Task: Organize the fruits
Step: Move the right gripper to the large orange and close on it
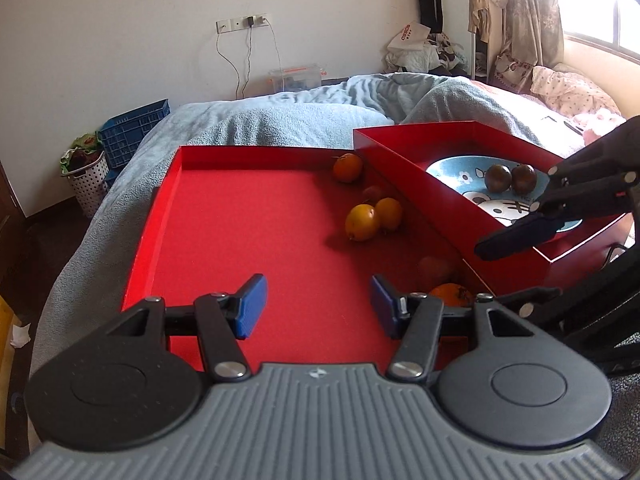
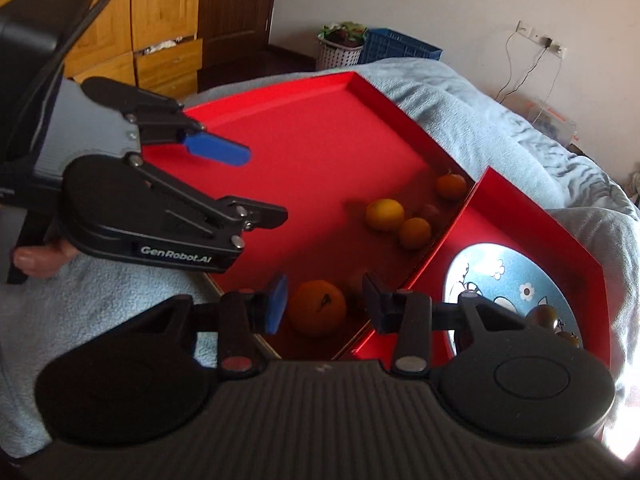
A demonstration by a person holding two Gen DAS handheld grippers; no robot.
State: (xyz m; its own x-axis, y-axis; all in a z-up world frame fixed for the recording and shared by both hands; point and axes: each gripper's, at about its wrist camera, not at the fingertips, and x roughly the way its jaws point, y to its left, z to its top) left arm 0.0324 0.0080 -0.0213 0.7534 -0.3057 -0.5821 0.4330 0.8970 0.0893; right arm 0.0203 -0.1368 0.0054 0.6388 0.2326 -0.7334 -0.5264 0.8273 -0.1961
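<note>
A large red tray [image 1: 240, 216] lies on the bed with several fruits along its right side: two yellow-orange fruits [image 1: 362, 222], an orange [image 1: 347, 167] at the far corner, a reddish fruit [image 1: 434, 270] and an orange [image 1: 450, 294] near the front. A second red tray [image 1: 404, 160] holds a blue cartoon plate [image 1: 460, 172] with two dark fruits [image 1: 510, 178]. My left gripper [image 1: 318, 306] is open and empty above the big tray. My right gripper [image 2: 324, 304] is open, its fingers on either side of the near orange [image 2: 317, 307] without touching it.
Both trays rest on a grey-blue blanket [image 1: 256, 124] over a bed. A blue crate [image 1: 134, 134] and a white basket [image 1: 86, 178] stand on the floor at the far left. The left gripper also shows in the right wrist view [image 2: 224, 176].
</note>
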